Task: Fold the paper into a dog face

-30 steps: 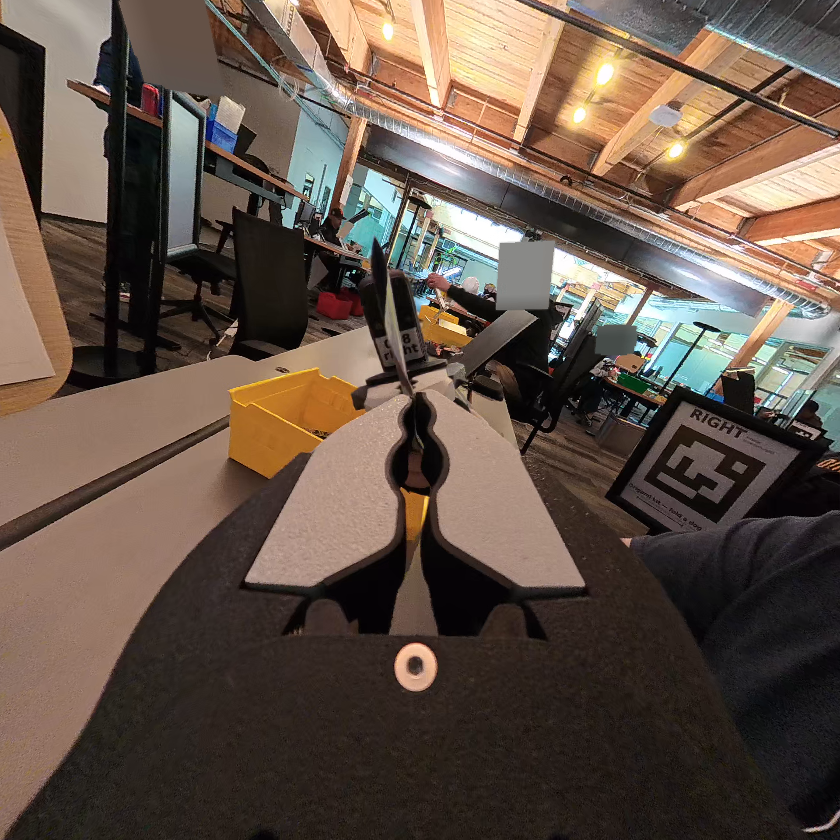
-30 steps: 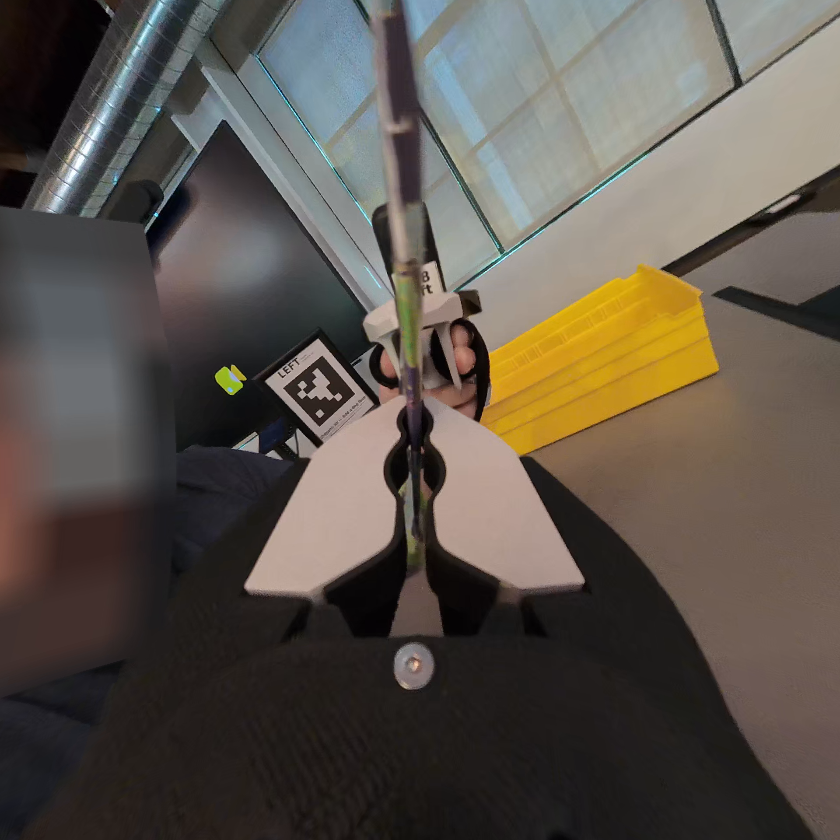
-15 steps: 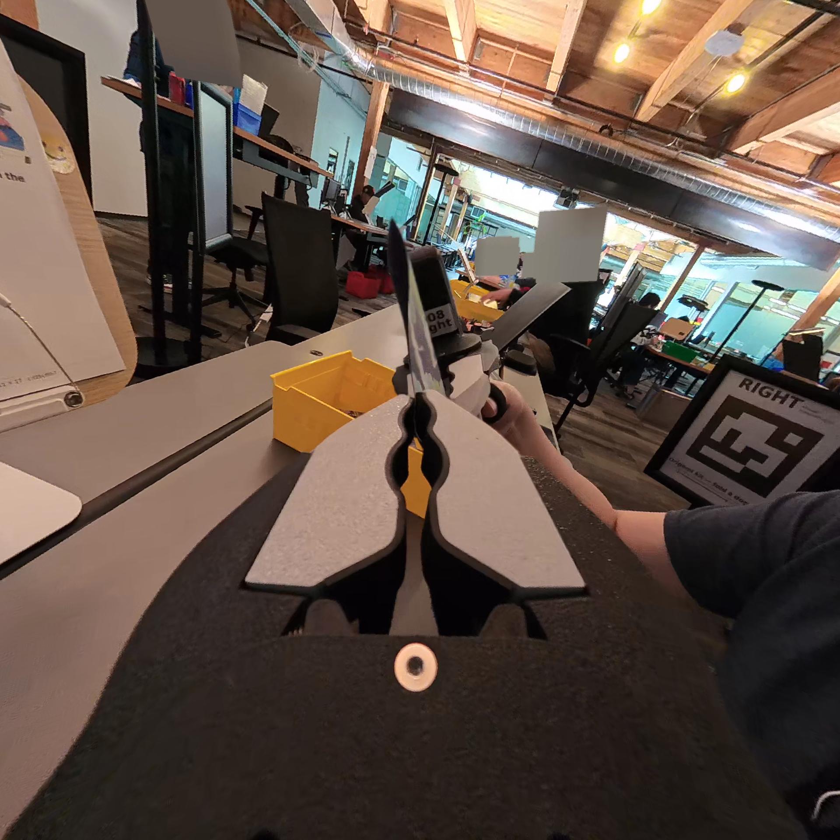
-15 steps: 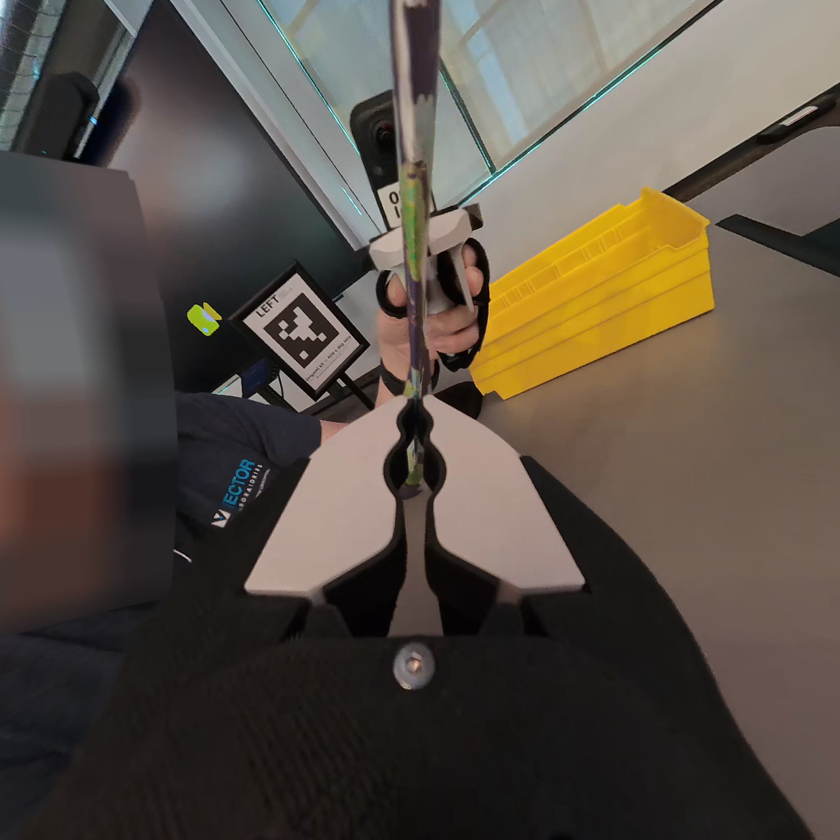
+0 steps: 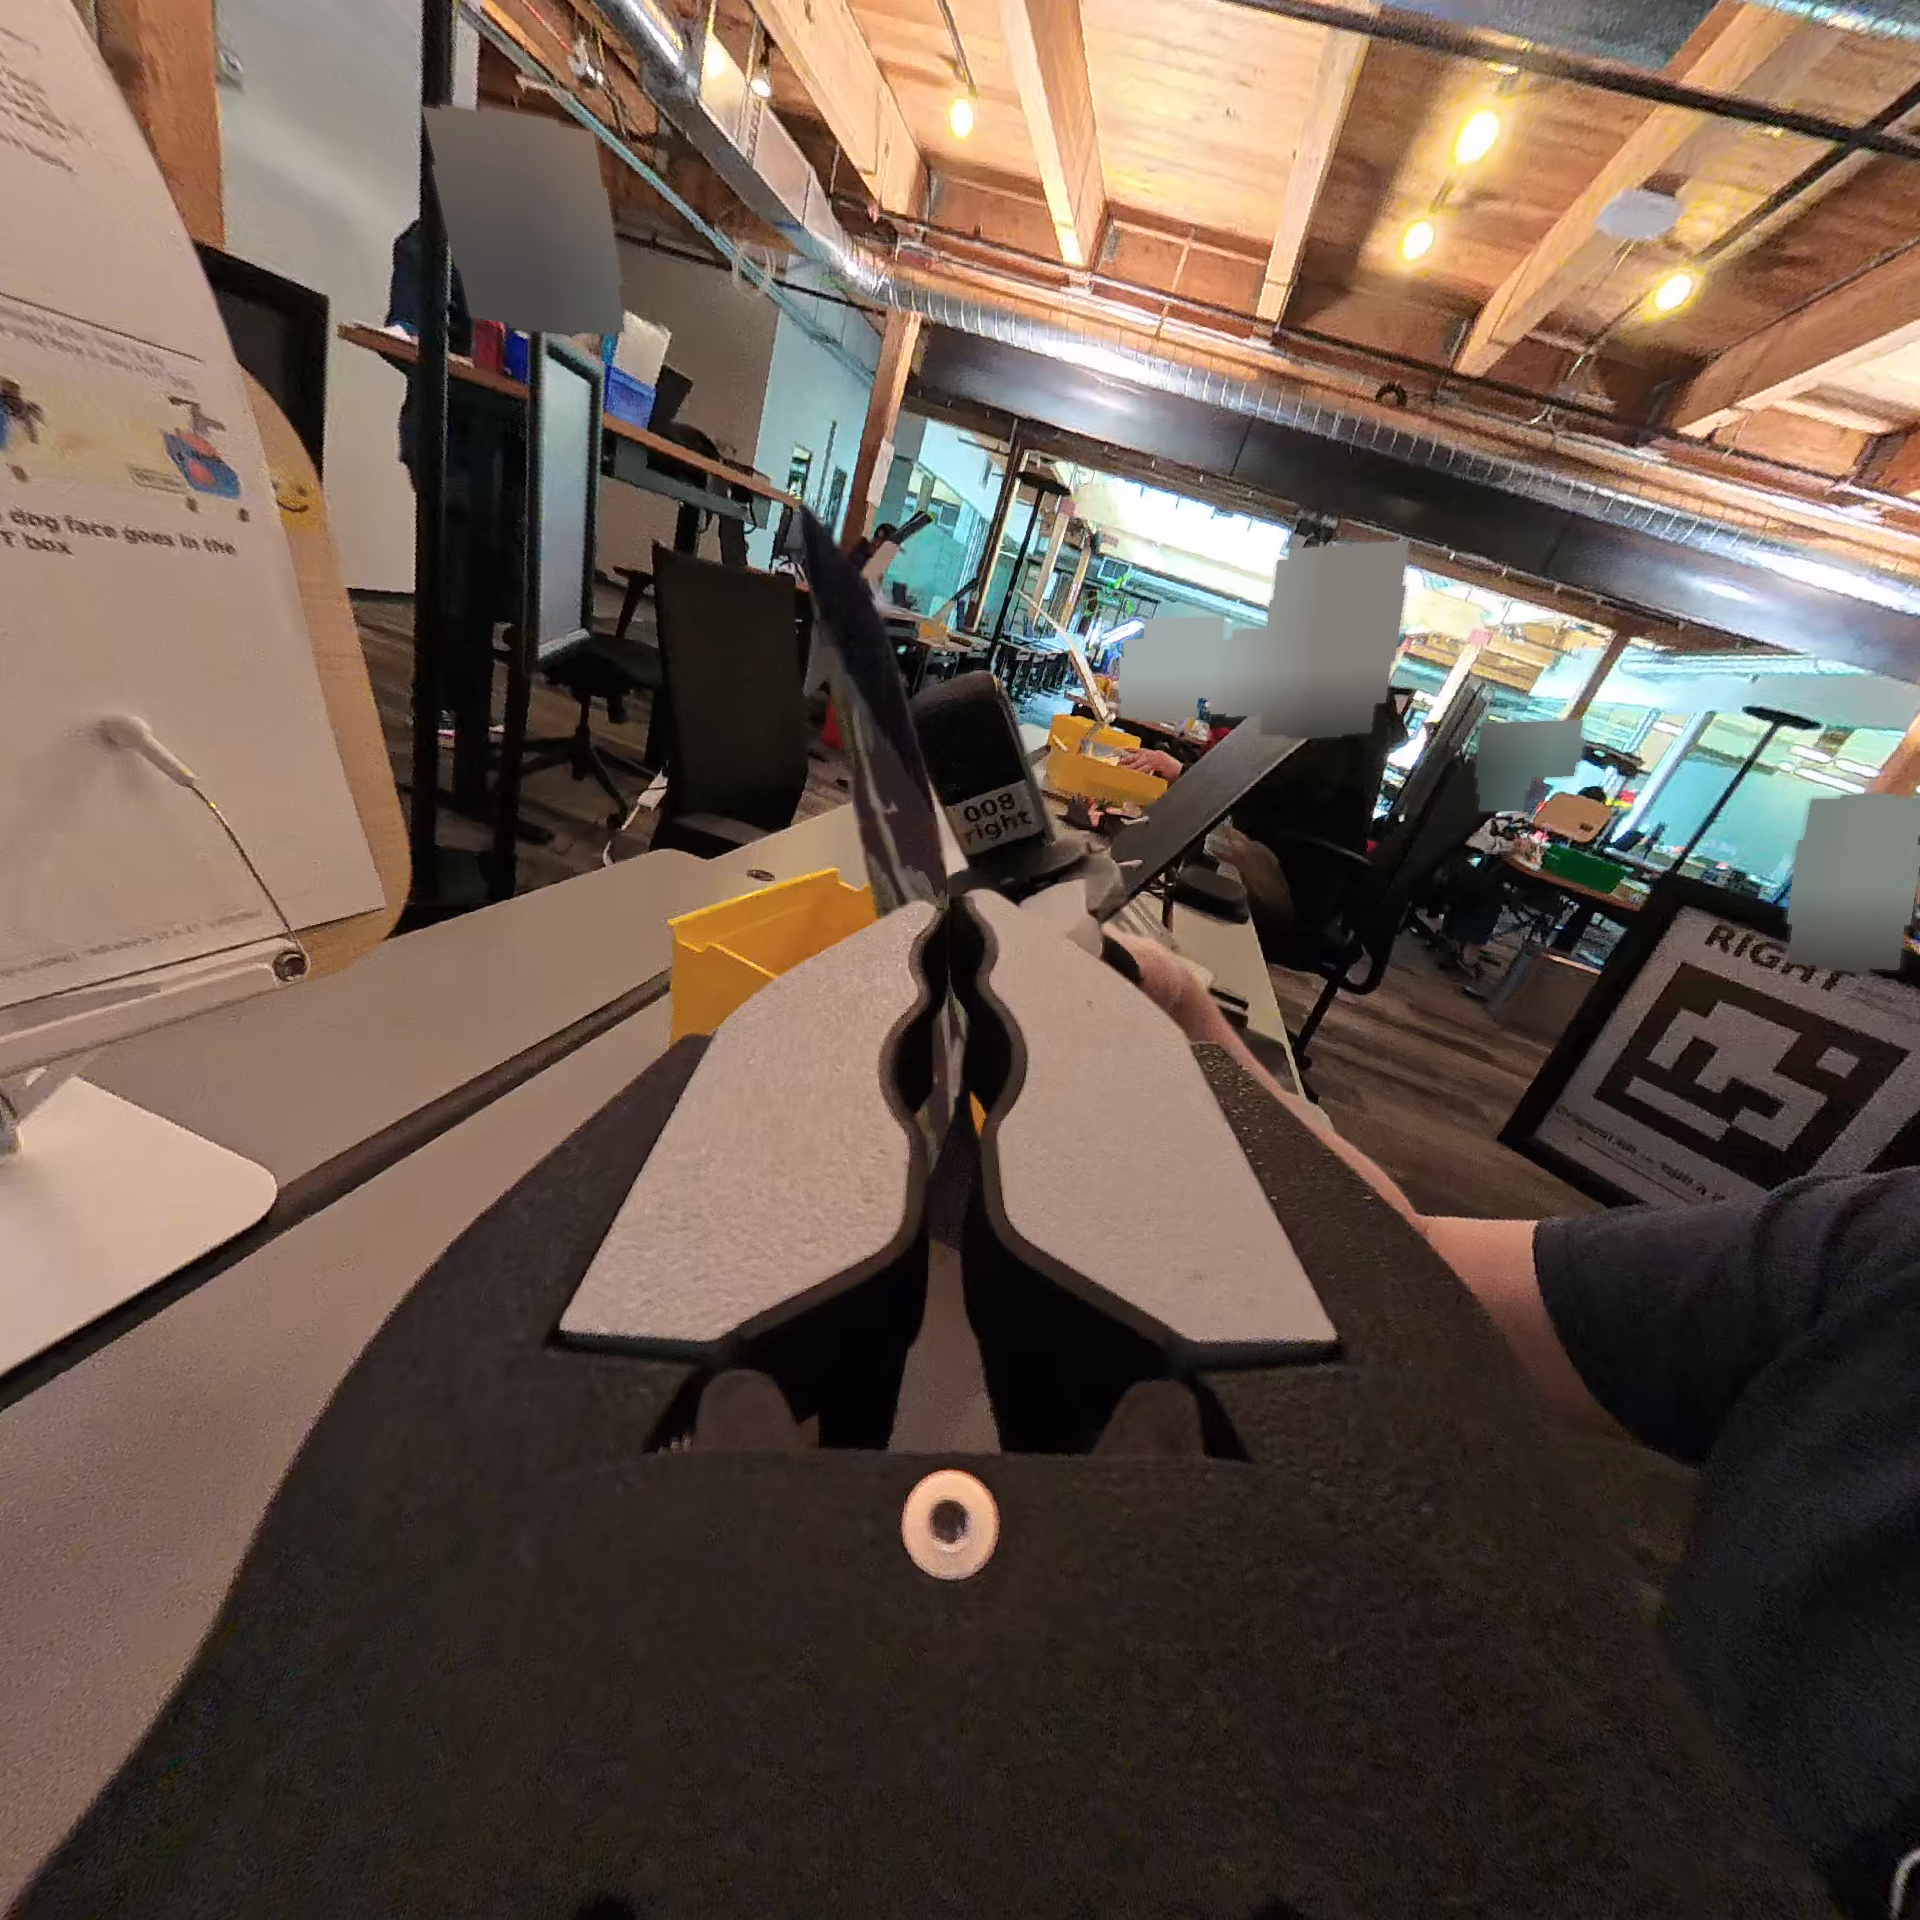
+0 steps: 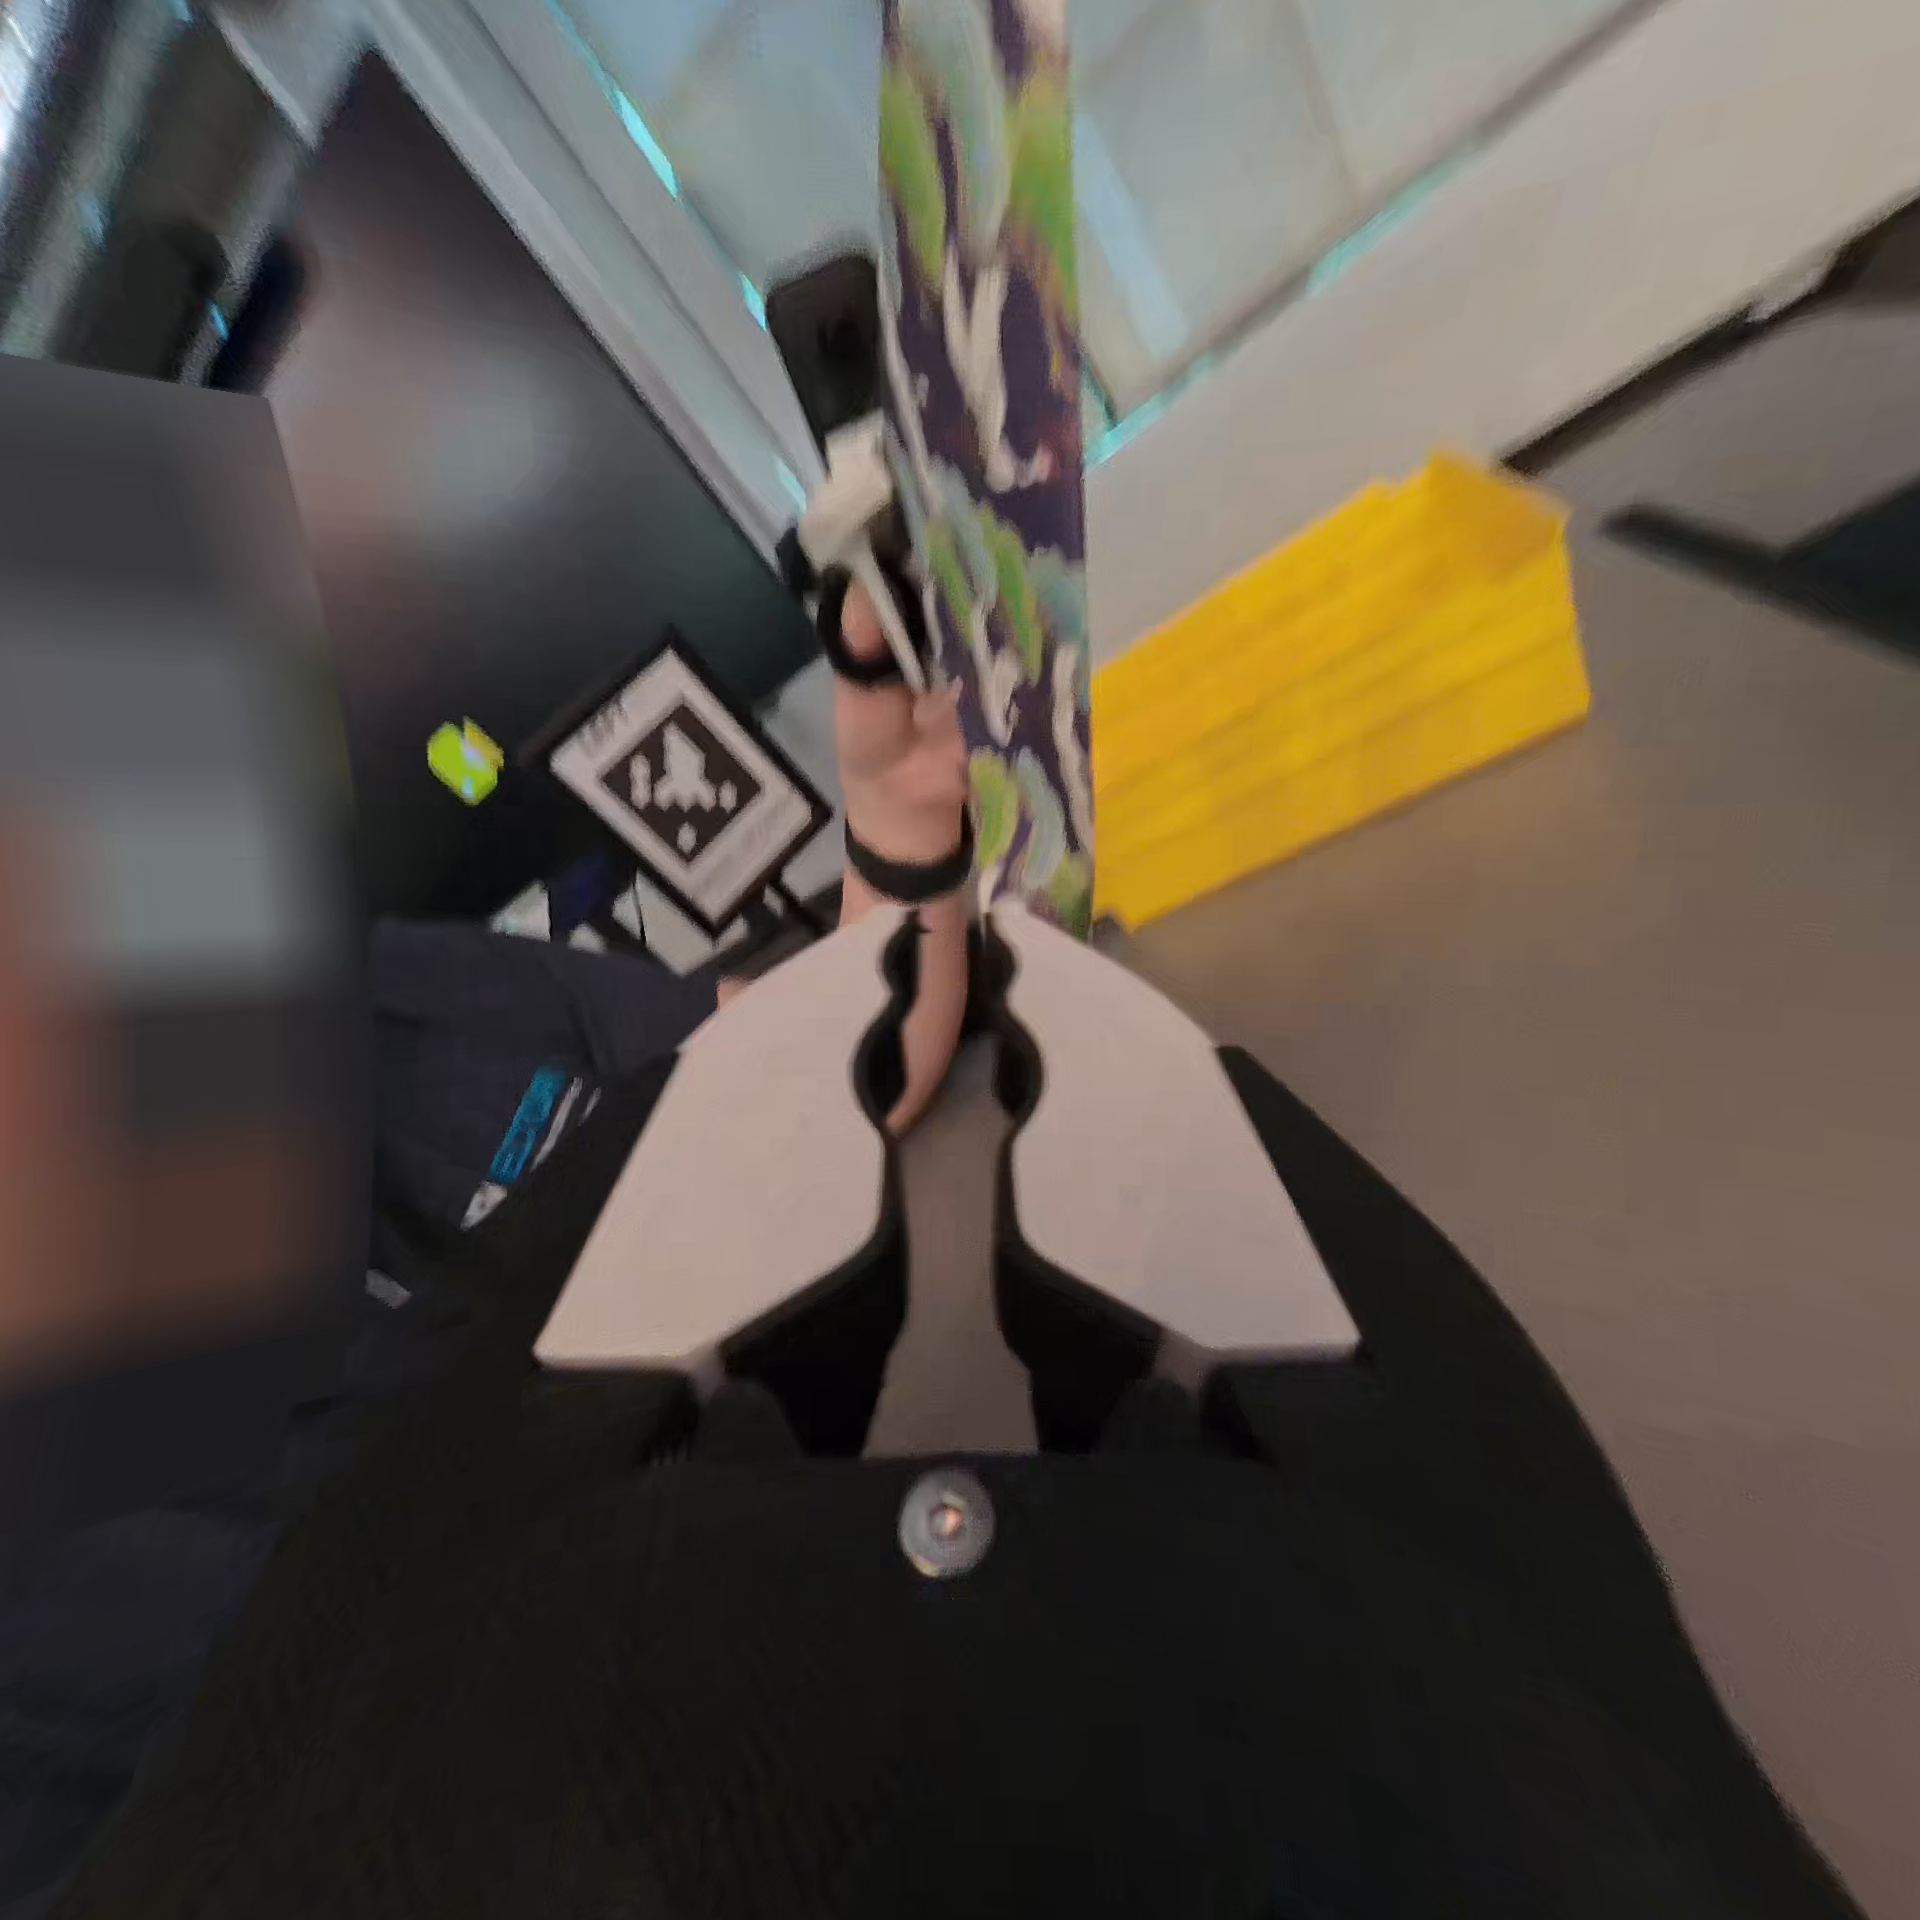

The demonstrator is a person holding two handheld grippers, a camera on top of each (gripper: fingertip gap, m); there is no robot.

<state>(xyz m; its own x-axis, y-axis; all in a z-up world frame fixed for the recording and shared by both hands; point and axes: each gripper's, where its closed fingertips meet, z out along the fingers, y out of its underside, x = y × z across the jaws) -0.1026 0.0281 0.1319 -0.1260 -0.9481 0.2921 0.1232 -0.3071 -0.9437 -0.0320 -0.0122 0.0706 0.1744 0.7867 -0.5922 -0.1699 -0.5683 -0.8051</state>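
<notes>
The paper is purple with green and white patches and stands upright on edge. My left gripper is shut on its lower part, above the grey table. In the blurred right wrist view the paper rises just past my right gripper, whose jaws stand apart with a hand and the table showing through the gap. The paper's lower edge is beside the right fingertip. The left gripper shows behind the paper, and the right gripper's body shows behind it in the left wrist view.
A yellow bin sits on the table ahead of the left gripper, and stacked yellow bins lie to the right. An instruction sheet on a stand is at the left. Framed marker boards stand nearby. A person's arm is close.
My right gripper has opened and let go of the paper. The paper has turned, so its patterned face shows more. My left gripper has stayed shut on it.
</notes>
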